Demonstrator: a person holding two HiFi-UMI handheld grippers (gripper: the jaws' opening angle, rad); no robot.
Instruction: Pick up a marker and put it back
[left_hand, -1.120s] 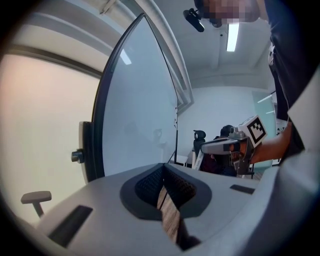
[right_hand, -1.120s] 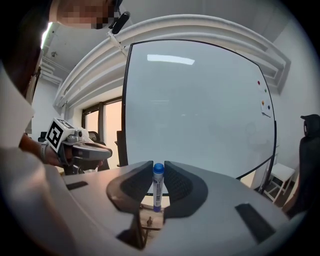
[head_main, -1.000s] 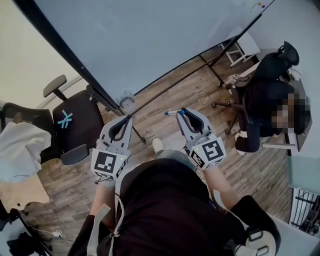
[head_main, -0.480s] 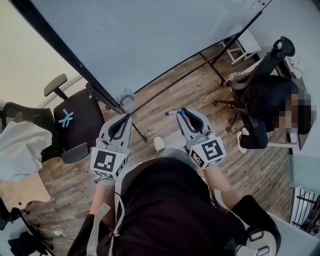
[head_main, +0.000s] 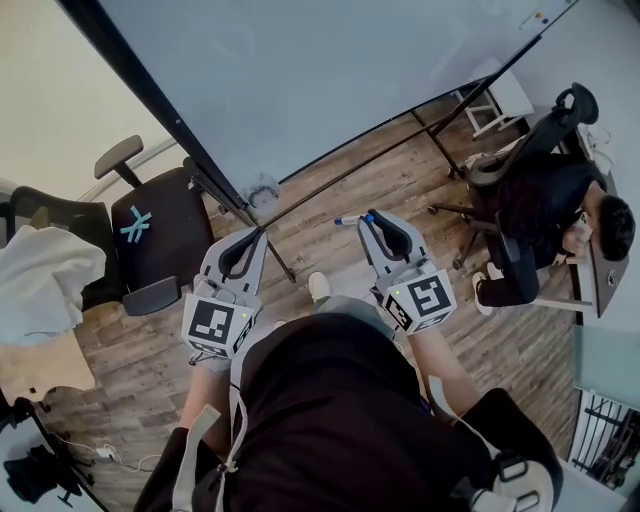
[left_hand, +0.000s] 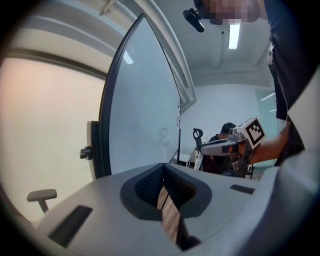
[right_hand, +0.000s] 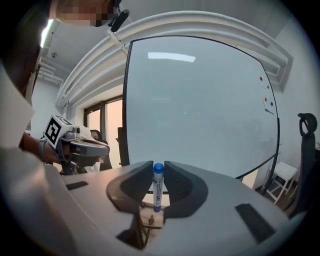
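Observation:
A white marker with a blue cap (right_hand: 157, 188) stands upright between the jaws of my right gripper (right_hand: 158, 176), which is shut on it. In the head view the marker (head_main: 349, 220) sticks out sideways from the right gripper (head_main: 371, 221), held in the air in front of the whiteboard (head_main: 330, 70). My left gripper (head_main: 259, 233) is shut with nothing in it, held level beside the right one. In the left gripper view the jaws (left_hand: 163, 186) meet, and wooden floor shows through the slit.
The large whiteboard (right_hand: 200, 110) on a wheeled stand fills the space ahead. A black office chair (head_main: 160, 235) stands at the left. A person sits on a chair (head_main: 540, 200) at a desk to the right. White cloth (head_main: 45, 290) lies at far left.
The view has shifted slightly down and right. Both grippers keep their pose, and the right one still holds the marker. The seated person at the right leaned further toward the desk.

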